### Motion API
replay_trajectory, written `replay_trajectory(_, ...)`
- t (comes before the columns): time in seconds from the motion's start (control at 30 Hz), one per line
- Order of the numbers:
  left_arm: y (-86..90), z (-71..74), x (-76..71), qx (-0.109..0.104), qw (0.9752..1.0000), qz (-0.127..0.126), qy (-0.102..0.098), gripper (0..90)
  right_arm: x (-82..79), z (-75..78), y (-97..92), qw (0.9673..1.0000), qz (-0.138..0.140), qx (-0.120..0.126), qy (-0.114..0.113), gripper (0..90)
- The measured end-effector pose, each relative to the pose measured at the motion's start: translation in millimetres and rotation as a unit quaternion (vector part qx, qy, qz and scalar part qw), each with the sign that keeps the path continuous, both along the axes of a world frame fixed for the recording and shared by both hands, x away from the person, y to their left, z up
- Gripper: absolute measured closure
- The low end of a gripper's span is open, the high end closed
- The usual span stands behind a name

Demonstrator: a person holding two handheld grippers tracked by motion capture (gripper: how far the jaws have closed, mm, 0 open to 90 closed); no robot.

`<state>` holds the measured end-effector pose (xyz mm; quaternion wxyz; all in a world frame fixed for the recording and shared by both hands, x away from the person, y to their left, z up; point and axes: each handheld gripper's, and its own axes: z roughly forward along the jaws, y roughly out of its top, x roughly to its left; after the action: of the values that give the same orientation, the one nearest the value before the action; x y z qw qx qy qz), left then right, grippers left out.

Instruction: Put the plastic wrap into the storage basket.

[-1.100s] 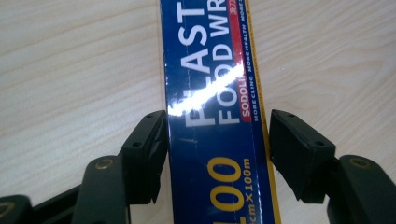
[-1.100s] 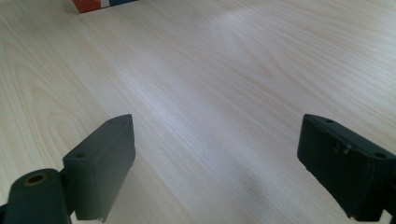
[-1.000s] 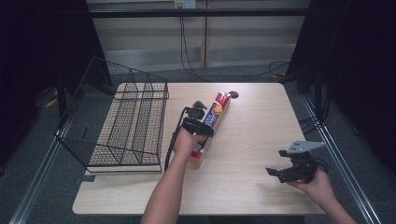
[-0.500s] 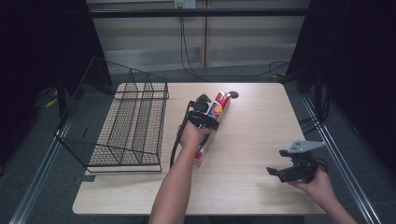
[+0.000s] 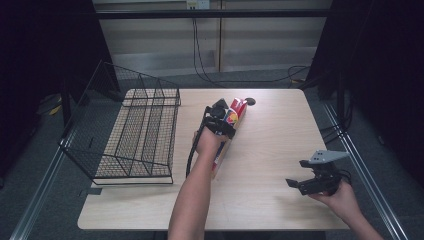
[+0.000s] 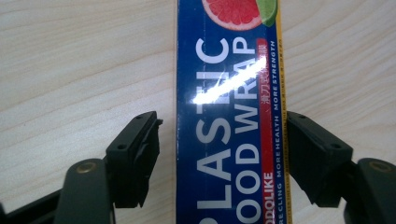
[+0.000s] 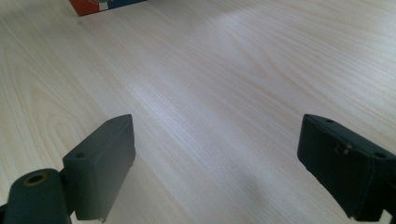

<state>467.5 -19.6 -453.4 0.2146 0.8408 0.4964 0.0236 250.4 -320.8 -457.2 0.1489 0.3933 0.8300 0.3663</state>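
A long plastic wrap box [image 5: 238,109], blue with red ends, lies flat mid-table, pointing away from me. My left gripper [image 5: 220,116] hovers over its far half, open. In the left gripper view the box [image 6: 224,70] runs up between the jaws of that gripper [image 6: 222,123]; the right jaw sits at the box's edge and the left jaw stands a small gap off it. My right gripper [image 5: 296,183] is held low over the table's right front, open with nothing in it. The right gripper view has that gripper [image 7: 217,128] above bare wood, with a box corner [image 7: 105,4] at top left.
A black wire rack [image 5: 140,130] stands along the table's left side, its tall back hanging over the edge. A dark round cable hole [image 5: 250,101] sits just beyond the box's far end. Bare wooden table [image 5: 280,130] stretches between the box and the right gripper.
My left gripper has slid farther along the box, away from me, towards its far end. The right gripper has stayed where it was.
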Motion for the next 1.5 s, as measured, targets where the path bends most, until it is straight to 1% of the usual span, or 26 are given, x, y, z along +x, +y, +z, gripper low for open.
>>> replay_trajectory(0.03, -1.6, -0.5, -0.9, -0.009, 1.0, 0.002, 0.0, 32.0, -0.2, 0.0, 0.1, 1.0, -0.001, -0.001, 0.0, 11.3)
replay_trajectory(0.1, -2.6, 0.2, -1.2, -0.009, 1.0, -0.001, 0.003, 38.8, 0.2, -0.1, -0.1, 1.0, 0.001, 0.0, 0.0, 11.4)
replay_trajectory(0.17, -4.8, 1.9, -1.7, 0.007, 1.0, -0.004, 0.001, 40.6, 0.0, 0.1, 0.1, 1.0, 0.0, -0.001, 0.0, 11.4)
replay_trajectory(0.23, -6.2, 2.3, -2.0, 0.004, 1.0, 0.001, 0.002, 43.1, 0.1, 0.1, 0.1, 1.0, 0.001, 0.0, -0.001, 11.3)
replay_trajectory(0.27, -8.8, 4.2, -2.0, 0.015, 0.9998, 0.008, 0.009, 44.4, 0.1, 0.2, -0.1, 1.0, 0.0, -0.001, -0.002, 11.3)
replay_trajectory(0.3, -8.8, 4.2, -2.0, 0.015, 0.9998, 0.008, 0.009, 44.9, -0.1, 0.3, 0.1, 1.0, -0.002, 0.0, -0.002, 11.3)
replay_trajectory(0.37, -8.9, 7.0, -1.8, 0.029, 0.9993, -0.001, 0.025, 45.9, 0.0, 0.3, -0.3, 1.0, 0.0, -0.001, -0.003, 11.3)
replay_trajectory(0.5, -7.7, 10.9, -3.4, 0.032, 0.9989, -0.008, 0.033, 46.4, 0.5, -0.2, -0.1, 1.0, 0.002, 0.0, 0.0, 11.3)
replay_trajectory(0.57, -6.2, 19.3, -4.7, 0.038, 0.9984, -0.018, 0.038, 46.4, 0.6, -0.4, 0.2, 1.0, 0.003, 0.001, 0.001, 11.2)
replay_trajectory(0.63, -5.2, 22.3, -5.1, 0.042, 0.9981, -0.022, 0.039, 46.4, 0.7, -0.2, -0.1, 1.0, 0.005, 0.002, 0.001, 11.0)
replay_trajectory(0.67, -4.1, 29.2, -6.4, 0.044, 0.9981, -0.023, 0.036, 46.5, 0.1, 0.2, -0.1, 1.0, 0.005, 0.002, -0.003, 10.8)
replay_trajectory(0.73, -2.8, 31.8, -6.7, 0.043, 0.9981, -0.022, 0.037, 46.5, 0.0, 0.6, -0.1, 1.0, 0.005, 0.001, -0.004, 10.5)
replay_trajectory(0.8, 4.2, 43.0, -7.5, 0.028, 0.9989, -0.013, 0.037, 46.5, -0.2, 1.1, -0.1, 1.0, 0.003, 0.001, -0.002, 10.1)
replay_trajectory(0.83, 4.9, 44.9, -7.8, 0.022, 0.9992, -0.009, 0.033, 46.5, 0.0, 0.9, 0.0, 1.0, 0.004, 0.0, -0.002, 10.1)
replay_trajectory(1.0, 10.2, 55.2, -8.7, 0.024, 0.9991, -0.004, 0.036, 46.5, -0.5, 1.5, 0.9, 1.0, 0.003, -0.001, -0.003, 10.1)
replay_trajectory(1.03, 12.3, 58.0, -8.4, 0.031, 0.9988, -0.006, 0.039, 46.5, -0.5, 1.5, 0.9, 1.0, 0.003, -0.001, -0.003, 10.1)
replay_trajectory(1.07, 14.6, 60.2, -8.9, 0.024, 0.9992, 0.001, 0.032, 46.5, -0.8, 2.1, 0.7, 1.0, 0.004, 0.001, -0.003, 10.1)
replay_trajectory(1.13, 18.4, 63.7, -8.6, 0.024, 0.9992, 0.002, 0.032, 46.5, -0.8, 2.2, 0.4, 1.0, 0.004, 0.0, -0.003, 10.0)
replay_trajectory(1.17, 21.4, 65.8, -7.6, 0.025, 0.9991, -0.01, 0.032, 46.5, -0.8, 2.2, 0.4, 1.0, 0.003, 0.0, -0.004, 10.0)
replay_trajectory(1.2, 21.6, 67.9, -8.8, 0.026, 0.999, 0.004, 0.037, 46.5, -0.8, 2.2, 0.6, 1.0, 0.002, 0.001, -0.004, 10.0)
replay_trajectory(1.3, 26.2, 73.9, -8.8, 0.027, 0.9991, 0.006, 0.031, 46.5, -0.6, 2.0, 0.7, 1.0, 0.003, 0.002, -0.004, 9.9)
replay_trajectory(1.37, 28.4, 77.0, -8.9, 0.029, 0.9989, 0.007, 0.035, 46.5, -0.5, 2.1, 0.7, 1.0, 0.002, 0.002, -0.004, 9.8)
replay_trajectory(1.4, 29.4, 79.2, -9.8, 0.024, 0.999, 0.017, 0.035, 46.5, -0.4, 2.1, 0.7, 1.0, 0.003, 0.001, -0.006, 9.7)
replay_trajectory(1.43, 32.9, 81.7, -8.2, 0.022, 0.9993, 0.001, 0.029, 46.5, -0.5, 2.0, 1.0, 1.0, 0.003, 0.001, -0.005, 9.5)
replay_trajectory(1.47, 32.8, 83.6, -10.2, 0.018, 0.999, 0.022, 0.033, 46.5, -0.5, 2.0, 1.0, 1.0, 0.003, 0.001, -0.005, 9.5)
replay_trajectory(1.5, 35.0, 86.1, -10.1, 0.021, 0.9992, 0.017, 0.031, 46.5, -0.6, 2.0, 1.2, 1.0, 0.003, 0.002, -0.005, 9.3)
